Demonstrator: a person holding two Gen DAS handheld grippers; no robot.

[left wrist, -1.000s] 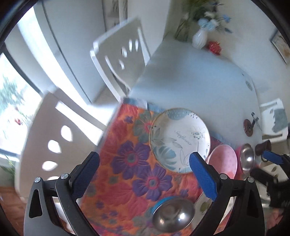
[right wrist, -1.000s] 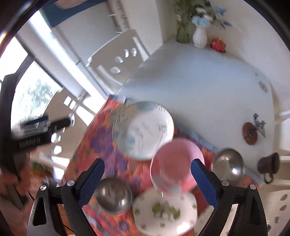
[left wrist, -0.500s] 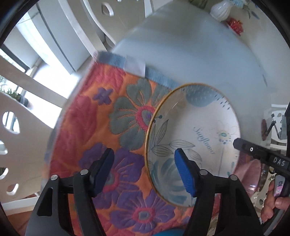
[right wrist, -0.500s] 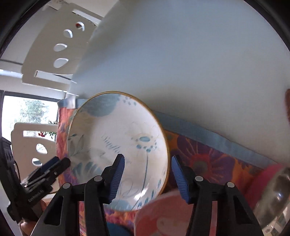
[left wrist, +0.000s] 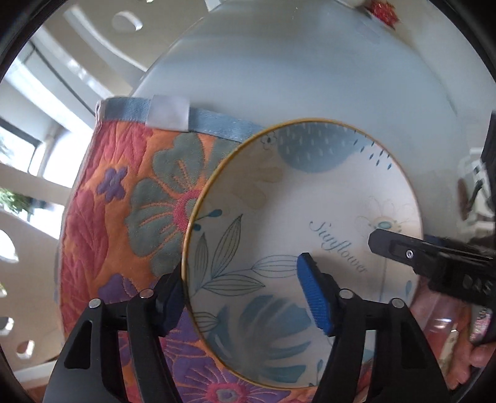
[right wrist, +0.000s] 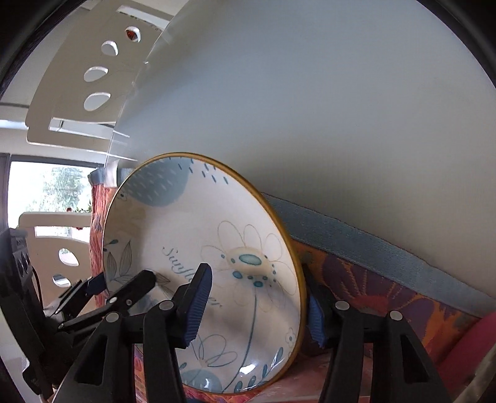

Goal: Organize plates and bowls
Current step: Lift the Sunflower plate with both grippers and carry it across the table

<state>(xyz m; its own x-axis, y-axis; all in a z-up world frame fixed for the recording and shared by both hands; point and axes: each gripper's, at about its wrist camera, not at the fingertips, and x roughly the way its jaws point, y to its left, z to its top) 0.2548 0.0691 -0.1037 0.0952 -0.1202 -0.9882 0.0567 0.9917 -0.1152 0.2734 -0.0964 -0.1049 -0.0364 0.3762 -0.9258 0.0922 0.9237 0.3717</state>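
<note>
A white "Sunflower" plate (left wrist: 297, 223) with blue leaves and a gold rim lies on the orange floral mat (left wrist: 136, 192). My left gripper (left wrist: 245, 303) straddles the plate's left rim, one blue pad over the plate, the other outside and under the rim; the jaws still stand apart. My right gripper (right wrist: 257, 307) straddles the opposite rim of the same plate (right wrist: 192, 235) the same way. The right gripper's black finger also shows at the right of the left wrist view (left wrist: 427, 257). Whether the pads touch the plate is unclear.
The mat with its blue border (right wrist: 356, 245) lies on a pale grey table (left wrist: 310, 71). A pink dish (right wrist: 465, 353) sits at the lower right. White chairs (right wrist: 77, 93) stand along the table's far side. A red ornament (left wrist: 381, 12) is at the table's far end.
Both grippers have dropped from high above the table to the Sunflower plate and narrowed their jaws around its opposite rims. The plate looks slightly tilted now.
</note>
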